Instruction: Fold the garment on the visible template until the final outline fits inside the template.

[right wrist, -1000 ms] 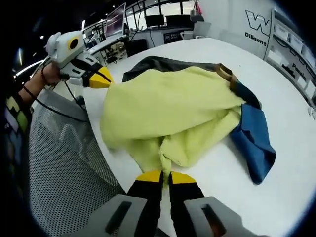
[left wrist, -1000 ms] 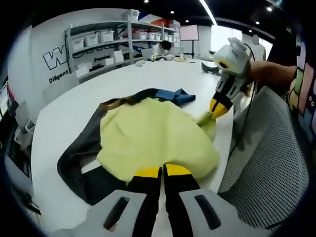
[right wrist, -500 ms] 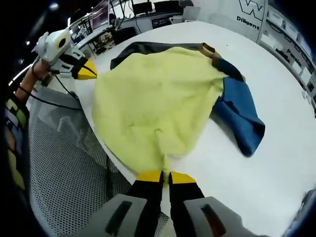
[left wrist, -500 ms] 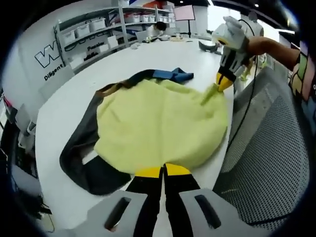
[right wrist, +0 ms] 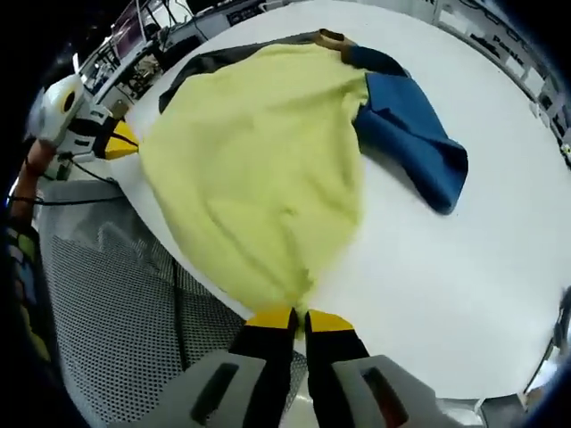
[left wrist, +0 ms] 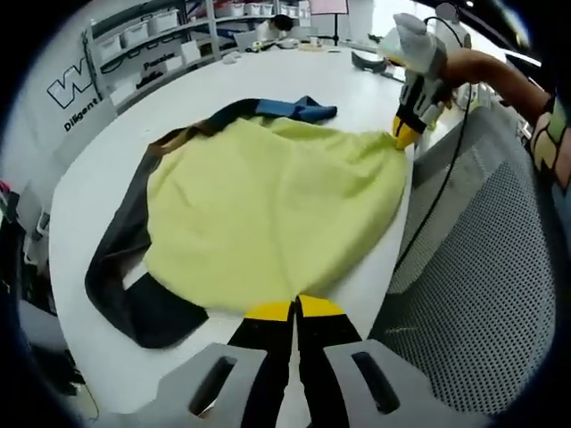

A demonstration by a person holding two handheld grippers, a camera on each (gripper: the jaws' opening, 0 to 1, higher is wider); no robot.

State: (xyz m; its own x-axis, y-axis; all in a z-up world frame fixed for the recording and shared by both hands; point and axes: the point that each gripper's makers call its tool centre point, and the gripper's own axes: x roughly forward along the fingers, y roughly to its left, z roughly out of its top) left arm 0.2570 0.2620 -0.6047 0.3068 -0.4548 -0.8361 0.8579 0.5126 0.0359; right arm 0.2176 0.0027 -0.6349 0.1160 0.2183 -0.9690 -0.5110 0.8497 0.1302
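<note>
- Garment point(left wrist: 268, 214): yellow panel spread flat on the white table point(left wrist: 89, 178), near its edge; dark and blue parts point(right wrist: 410, 134) showing at the far side.
- Left gripper point(left wrist: 294, 308): jaws clenched on the yellow hem.
- Right gripper point(right wrist: 294, 316): jaws clenched on the opposite yellow corner.
- Mesh chair point(left wrist: 482, 294): just beside the table edge.

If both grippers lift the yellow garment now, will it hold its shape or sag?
Probably sag: the yellow garment lies limp and wrinkled over the table, its edge drooping past the rim. It looks light and should trail from the left gripper and right gripper.
</note>
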